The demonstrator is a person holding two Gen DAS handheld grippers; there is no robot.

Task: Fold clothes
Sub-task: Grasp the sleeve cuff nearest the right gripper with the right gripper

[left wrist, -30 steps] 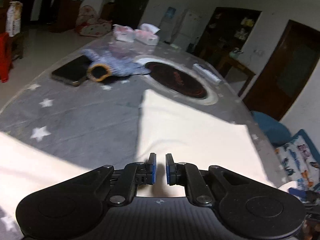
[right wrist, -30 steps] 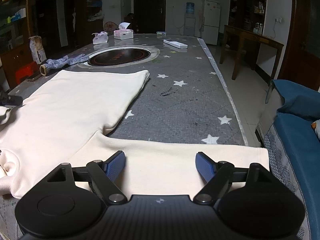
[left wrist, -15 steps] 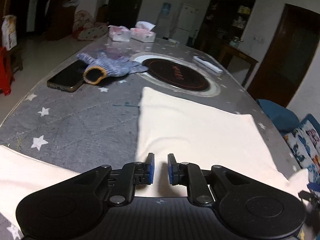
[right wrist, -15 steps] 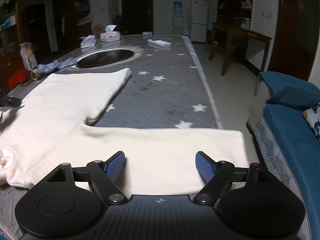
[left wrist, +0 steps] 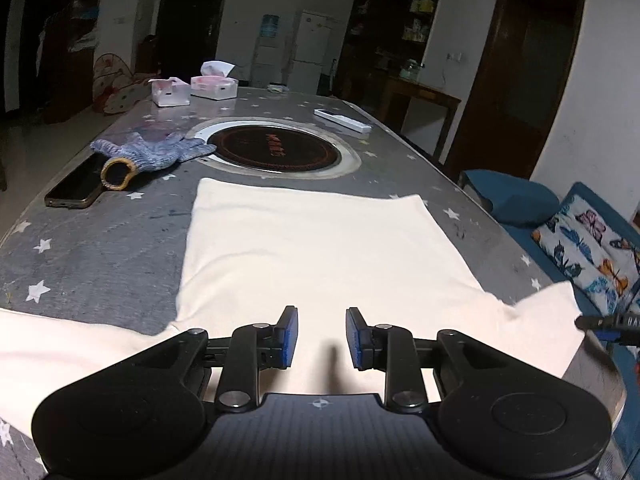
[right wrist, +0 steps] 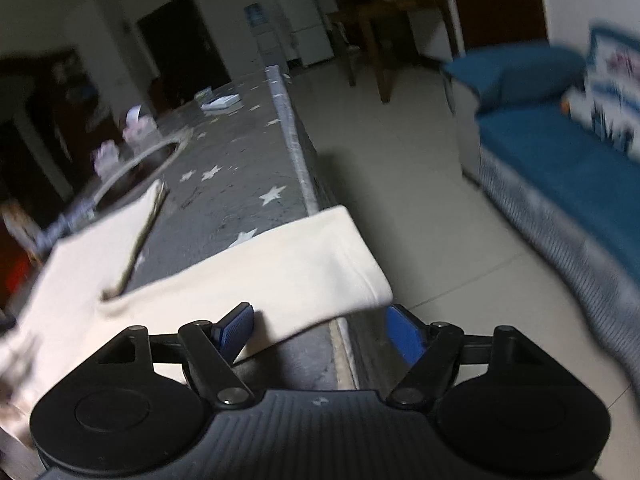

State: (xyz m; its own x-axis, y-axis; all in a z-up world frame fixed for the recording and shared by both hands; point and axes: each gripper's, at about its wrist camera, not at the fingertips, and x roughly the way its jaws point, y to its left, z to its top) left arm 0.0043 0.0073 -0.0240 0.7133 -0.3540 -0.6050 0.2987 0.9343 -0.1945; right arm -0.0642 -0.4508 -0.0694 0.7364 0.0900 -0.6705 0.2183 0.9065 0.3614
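I am holding my left gripper (left wrist: 321, 336) low over the near part of a cream sweatshirt (left wrist: 312, 248) that is lying flat on the grey, star-patterned surface (left wrist: 100, 248). Its jaws have just been opening and are now standing a narrow gap apart, with nothing pinched between the blue pads (left wrist: 289, 334); the cloth is lying beneath them. The body of the sweatshirt is stretching away from me toward the round dark cooktop (left wrist: 276, 150) set into the middle of the surface. To the far left of the garment a grey knitted glove (left wrist: 148, 152) is lying next to a dark phone (left wrist: 74, 188), and two tissue boxes (left wrist: 192, 88) are sitting at the far end.

My right gripper (right wrist: 320, 330) is tilting over the right edge of the surface, where the sweatshirt's right sleeve (right wrist: 280, 268) is reaching out and its cuff is overhanging the edge above the tiled floor (right wrist: 400, 184). These jaws are standing wide, having just been closing a little. The left pad is lying against the sleeve cloth, the right pad is hanging past the cuff over the floor, and no cloth is gripped. This view is blurred. A blue sofa (right wrist: 560, 152) is standing to the right.
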